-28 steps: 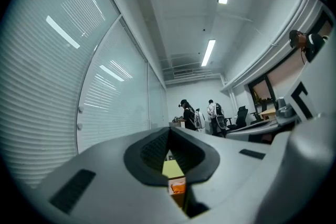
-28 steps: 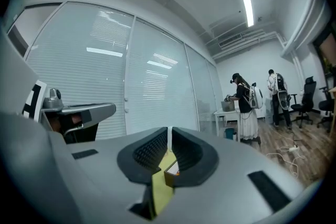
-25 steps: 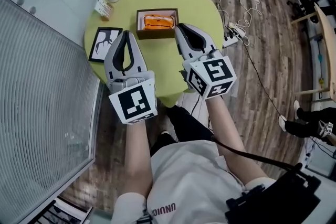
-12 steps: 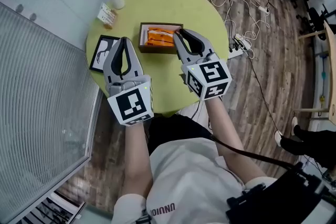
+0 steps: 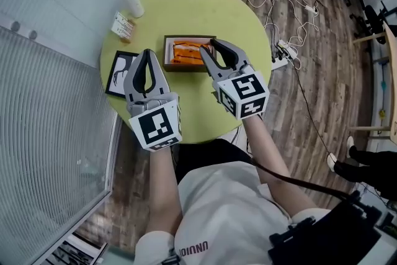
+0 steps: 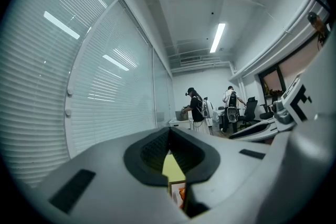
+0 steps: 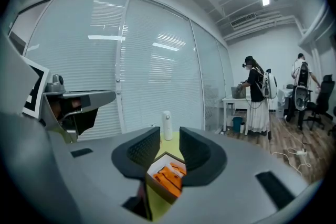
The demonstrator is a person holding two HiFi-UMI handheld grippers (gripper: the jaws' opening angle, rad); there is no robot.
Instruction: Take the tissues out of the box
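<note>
The tissues (image 5: 186, 51), in orange packs, lie inside the open brown box (image 5: 180, 67). The box sits near the middle of the round yellow-green counter (image 5: 217, 9). My right tool (image 5: 208, 51) is at the box's right end, close over its rim. Its jaws stand partly apart, have just been opening, and grip nothing. My left tool (image 5: 146, 54) hovers left of the box, jaws closed together and empty. A black framed picture (image 5: 121, 71) lies just left of that tool. A small carton (image 5: 123, 26) and a white bottle (image 5: 130, 0) stand beyond it.
</note>
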